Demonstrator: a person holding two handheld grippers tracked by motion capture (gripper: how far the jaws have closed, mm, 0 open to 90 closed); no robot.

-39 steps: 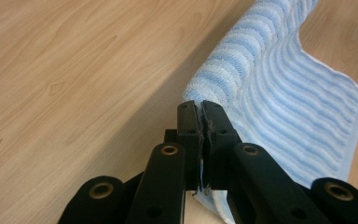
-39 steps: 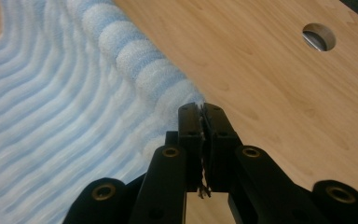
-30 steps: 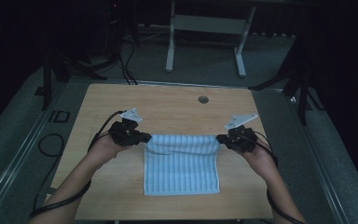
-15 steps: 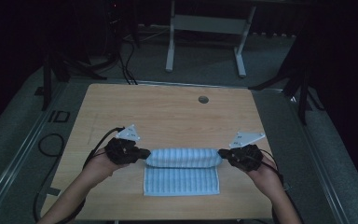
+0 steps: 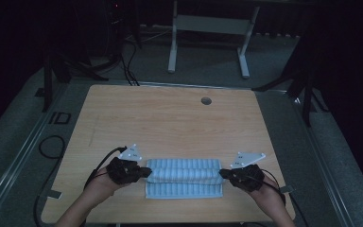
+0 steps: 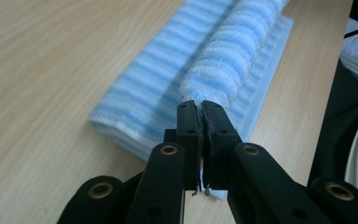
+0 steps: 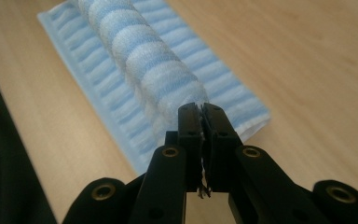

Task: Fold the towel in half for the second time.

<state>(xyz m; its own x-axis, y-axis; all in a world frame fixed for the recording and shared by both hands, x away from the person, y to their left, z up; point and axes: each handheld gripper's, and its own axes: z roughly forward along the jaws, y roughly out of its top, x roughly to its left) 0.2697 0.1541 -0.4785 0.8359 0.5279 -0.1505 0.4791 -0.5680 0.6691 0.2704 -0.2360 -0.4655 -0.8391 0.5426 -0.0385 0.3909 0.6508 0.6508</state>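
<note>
While both hands sit low at the near edge of the table [image 5: 170, 113], the high view gives us the blue-and-white striped towel [image 5: 184, 177] stretched between them, close to the front edge and a touch right of centre. Left gripper [image 5: 145, 173] pinches the towel's left end, right gripper [image 5: 222, 174] pinches its right end, and the upper fold bulges up over a flat layer lying on the wood. Plenty of bare tabletop opens out beyond the cloth, all the way to the small round hole [image 5: 206, 100] near the far edge; only a narrow strip of wood sits between towel and front edge.

Over to the left gripper view: left gripper [image 6: 201, 109] has its jaws pressed tight together on a thin edge of the towel [image 6: 223, 70], frayed threads poking out below the pads. That cloth is soft looped terry, ribbed in pale blue and white, its raised fold rounded like a roll over the flat layer. Pale wood grain runs open off to one side.

Now the right gripper view: right gripper [image 7: 201, 111] is likewise clamped shut on the towel [image 7: 144, 65], whose puffy fold rises straight from the jaws above the flat, square-cornered layer.
</note>
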